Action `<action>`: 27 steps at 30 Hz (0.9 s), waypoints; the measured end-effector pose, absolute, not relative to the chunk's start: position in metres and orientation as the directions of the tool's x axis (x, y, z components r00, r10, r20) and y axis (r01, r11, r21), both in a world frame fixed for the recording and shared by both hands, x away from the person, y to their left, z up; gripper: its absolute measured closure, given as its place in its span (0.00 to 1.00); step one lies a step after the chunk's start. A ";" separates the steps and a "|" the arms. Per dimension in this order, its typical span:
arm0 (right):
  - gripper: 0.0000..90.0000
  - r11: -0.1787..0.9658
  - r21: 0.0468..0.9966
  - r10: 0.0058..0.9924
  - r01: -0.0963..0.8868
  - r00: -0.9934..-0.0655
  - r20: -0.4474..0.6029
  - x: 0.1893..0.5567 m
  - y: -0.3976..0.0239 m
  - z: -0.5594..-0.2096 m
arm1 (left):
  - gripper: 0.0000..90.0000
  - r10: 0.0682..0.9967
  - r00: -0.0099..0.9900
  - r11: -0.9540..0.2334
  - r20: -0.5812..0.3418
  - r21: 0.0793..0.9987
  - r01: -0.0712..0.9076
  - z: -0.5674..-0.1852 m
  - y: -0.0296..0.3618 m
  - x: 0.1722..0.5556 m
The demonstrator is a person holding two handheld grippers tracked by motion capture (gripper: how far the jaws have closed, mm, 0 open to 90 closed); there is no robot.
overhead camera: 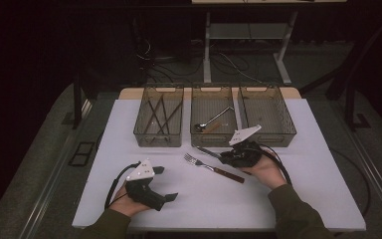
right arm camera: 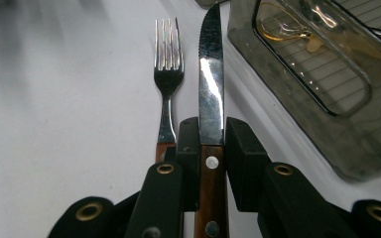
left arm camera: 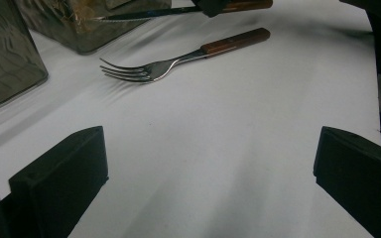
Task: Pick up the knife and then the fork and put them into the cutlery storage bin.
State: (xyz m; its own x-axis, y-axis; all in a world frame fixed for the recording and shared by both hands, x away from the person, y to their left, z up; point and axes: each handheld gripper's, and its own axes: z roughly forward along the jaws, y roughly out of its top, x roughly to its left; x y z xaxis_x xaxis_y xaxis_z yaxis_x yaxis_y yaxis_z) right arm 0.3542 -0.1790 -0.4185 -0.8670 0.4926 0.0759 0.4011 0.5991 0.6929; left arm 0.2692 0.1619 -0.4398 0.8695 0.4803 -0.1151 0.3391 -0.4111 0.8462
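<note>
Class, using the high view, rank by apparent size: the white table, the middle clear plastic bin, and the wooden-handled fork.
1. White table, largest.
2. Middle clear plastic bin.
3. Wooden-handled fork, smallest; it lies nearer the camera than the bin, yet looks smaller.

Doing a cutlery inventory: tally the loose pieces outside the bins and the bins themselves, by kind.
Knives: 1, the knife clamped in the right gripper
Forks: 1, the fork lying on the table
Bins: 3, left bin, middle bin, right bin
Total: 5
</note>
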 end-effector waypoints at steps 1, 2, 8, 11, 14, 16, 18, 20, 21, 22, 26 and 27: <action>0.85 0.598 0.696 0.492 0.398 -0.867 0.073 0.353 -0.181 -0.418 | 0.00 0.481 0.869 -0.409 -0.116 0.847 0.339 -0.440 0.162 0.270; 0.85 0.596 0.696 0.495 0.401 -0.866 0.075 0.352 -0.184 -0.417 | 0.00 0.483 0.868 -0.409 -0.119 0.845 0.344 -0.441 0.162 0.270; 0.85 0.586 0.703 0.496 0.403 -0.865 0.082 0.348 -0.197 -0.412 | 0.00 0.485 0.867 -0.420 -0.113 0.840 0.344 -0.442 0.161 0.269; 0.85 0.574 0.716 0.495 0.398 -0.865 0.084 0.346 -0.202 -0.406 | 0.00 0.486 0.866 -0.419 -0.113 0.840 0.345 -0.442 0.162 0.269; 0.85 0.560 0.729 0.501 0.393 -0.862 0.079 0.345 -0.208 -0.400 | 0.00 0.487 0.866 -0.418 -0.114 0.840 0.346 -0.442 0.162 0.269; 0.85 0.550 0.737 0.507 0.392 -0.858 0.078 0.345 -0.213 -0.396 | 0.00 0.484 0.868 -0.423 -0.111 0.838 0.344 -0.442 0.161 0.270; 0.85 0.535 0.748 0.513 0.394 -0.855 0.083 0.345 -0.219 -0.391 | 0.00 0.483 0.868 -0.425 -0.111 0.837 0.344 -0.442 0.161 0.270; 0.85 0.523 0.755 0.520 0.395 -0.850 0.083 0.345 -0.225 -0.386 | 0.00 0.483 0.868 -0.425 -0.111 0.838 0.343 -0.442 0.161 0.270; 0.85 0.523 0.754 0.526 0.397 -0.846 0.081 0.346 -0.229 -0.382 | 0.00 0.484 0.868 -0.424 -0.110 0.838 0.343 -0.442 0.161 0.270; 0.85 0.520 0.755 0.533 0.399 -0.842 0.078 0.347 -0.232 -0.380 | 0.00 0.484 0.868 -0.424 -0.111 0.838 0.343 -0.442 0.161 0.270; 0.85 0.507 0.759 0.561 0.408 -0.825 0.069 0.353 -0.246 -0.367 | 0.00 0.484 0.868 -0.423 -0.108 0.840 0.341 -0.442 0.161 0.270; 0.85 0.503 0.759 0.569 0.413 -0.820 0.069 0.354 -0.249 -0.364 | 0.00 0.485 0.868 -0.421 -0.110 0.840 0.342 -0.442 0.161 0.270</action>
State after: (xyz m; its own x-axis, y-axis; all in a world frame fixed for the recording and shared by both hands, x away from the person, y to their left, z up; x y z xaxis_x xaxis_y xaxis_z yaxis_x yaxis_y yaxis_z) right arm 0.3545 -0.2490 -0.3644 -0.8197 0.5686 0.0691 0.4132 0.5034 0.7588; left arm 0.2697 0.1612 -0.4415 0.8676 0.4850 -0.1097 0.3416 -0.4211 0.8402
